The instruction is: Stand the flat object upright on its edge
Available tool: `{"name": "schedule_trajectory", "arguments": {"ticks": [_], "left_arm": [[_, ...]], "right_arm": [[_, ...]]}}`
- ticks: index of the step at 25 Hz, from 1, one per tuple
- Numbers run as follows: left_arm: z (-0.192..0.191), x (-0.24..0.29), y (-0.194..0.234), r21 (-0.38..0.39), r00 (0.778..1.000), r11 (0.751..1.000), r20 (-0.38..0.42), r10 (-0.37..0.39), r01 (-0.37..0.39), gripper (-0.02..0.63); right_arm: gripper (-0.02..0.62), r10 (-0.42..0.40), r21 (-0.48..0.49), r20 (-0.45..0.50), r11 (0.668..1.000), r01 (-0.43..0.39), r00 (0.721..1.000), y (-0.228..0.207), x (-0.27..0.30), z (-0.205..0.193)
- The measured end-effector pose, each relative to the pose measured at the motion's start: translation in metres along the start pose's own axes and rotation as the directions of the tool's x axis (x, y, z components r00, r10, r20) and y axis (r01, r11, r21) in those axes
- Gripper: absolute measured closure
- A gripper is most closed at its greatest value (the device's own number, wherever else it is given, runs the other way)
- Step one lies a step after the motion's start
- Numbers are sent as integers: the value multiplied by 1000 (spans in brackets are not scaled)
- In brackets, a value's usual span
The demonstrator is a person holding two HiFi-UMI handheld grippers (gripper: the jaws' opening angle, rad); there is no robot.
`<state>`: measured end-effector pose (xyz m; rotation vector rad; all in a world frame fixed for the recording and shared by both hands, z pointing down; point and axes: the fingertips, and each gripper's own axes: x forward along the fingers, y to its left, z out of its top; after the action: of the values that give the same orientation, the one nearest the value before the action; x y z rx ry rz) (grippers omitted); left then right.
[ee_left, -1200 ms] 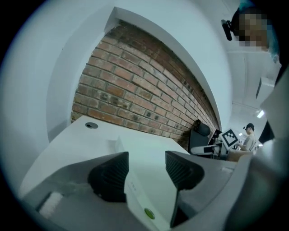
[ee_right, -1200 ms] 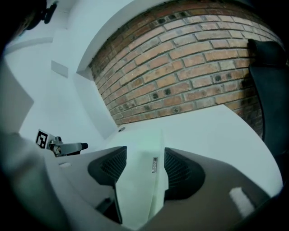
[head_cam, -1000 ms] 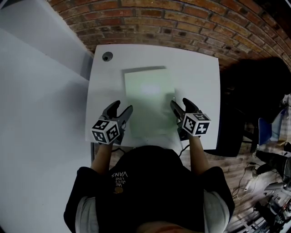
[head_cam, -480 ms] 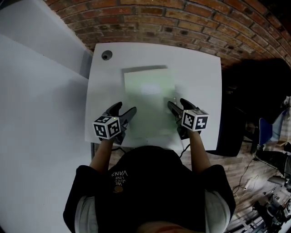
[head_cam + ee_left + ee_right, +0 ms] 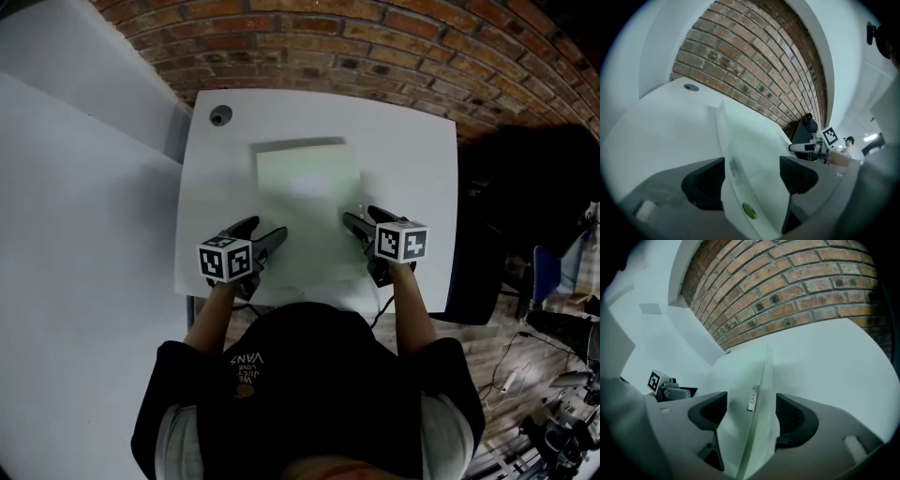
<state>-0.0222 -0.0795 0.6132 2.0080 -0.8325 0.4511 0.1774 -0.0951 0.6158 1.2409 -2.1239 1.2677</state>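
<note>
Head view: a pale green board [image 5: 309, 202] is seen lying flat on a white table [image 5: 412, 141], which is set against a brick wall [image 5: 375, 47]. A small round fitting [image 5: 221, 115] is set in the table's far left corner. The board is flanked at its near end by two hand-held tools. The left gripper [image 5: 267, 234] is placed at the board's left edge, and the right gripper [image 5: 356, 220] at its right edge. A marker cube is carried on each.

Left gripper view: the jaws are held wide apart, and the board's left edge [image 5: 754, 164] is straddled by them without being pinched. A small label [image 5: 733, 168] and a green dot [image 5: 749, 211] are shown on the board near the jaws. The right gripper [image 5: 811, 146] is visible across the board.

Right gripper view: these jaws are likewise spread, with the board's right edge [image 5: 740, 380] running between them and room left on both sides. A narrow label [image 5: 752, 398] is fixed to that edge.
</note>
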Motion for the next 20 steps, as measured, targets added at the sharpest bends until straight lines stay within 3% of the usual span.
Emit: {"name": "schedule_trajectory", "arguments": {"ticks": [15, 20], "left_arm": [[-8, 10, 1, 0, 999, 1000, -51, 14, -14, 244], [-7, 10, 5, 5, 998, 999, -52, 33, -33, 278]], "right_arm": [[290, 79, 50, -37, 996, -77, 996, 5, 11, -6], [290, 79, 40, -44, 996, -77, 996, 6, 11, -6]]}}
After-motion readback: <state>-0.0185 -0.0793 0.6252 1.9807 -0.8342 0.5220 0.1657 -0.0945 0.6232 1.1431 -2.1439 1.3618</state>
